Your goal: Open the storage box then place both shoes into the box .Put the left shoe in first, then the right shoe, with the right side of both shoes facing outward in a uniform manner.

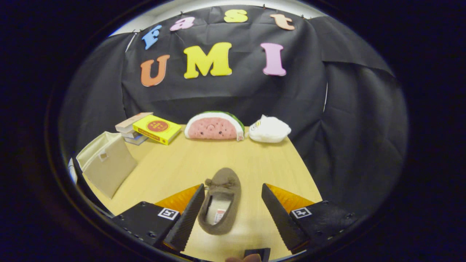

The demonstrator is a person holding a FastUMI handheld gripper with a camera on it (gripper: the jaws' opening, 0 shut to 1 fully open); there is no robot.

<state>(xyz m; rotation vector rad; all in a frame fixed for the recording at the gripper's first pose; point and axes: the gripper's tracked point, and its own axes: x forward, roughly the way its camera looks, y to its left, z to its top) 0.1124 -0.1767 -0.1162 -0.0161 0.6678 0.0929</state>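
Note:
A grey-brown slipper (221, 202) with a small bow lies on the wooden table, toe pointing away, its heel end between my fingers. My gripper (233, 198) is open; the left finger (189, 214) is close against the slipper's left side, the right finger (278, 214) stands well apart from it. A beige fabric storage box (107, 163) sits at the left of the table with its top open and tilted toward the table's middle.
Beyond the slipper at the table's far edge lie a watermelon-slice plush (214, 126) and a white plush (269, 129). A yellow box (157, 128) rests on stacked books (130, 127) at the far left, behind the storage box. Black cloth closes the booth behind.

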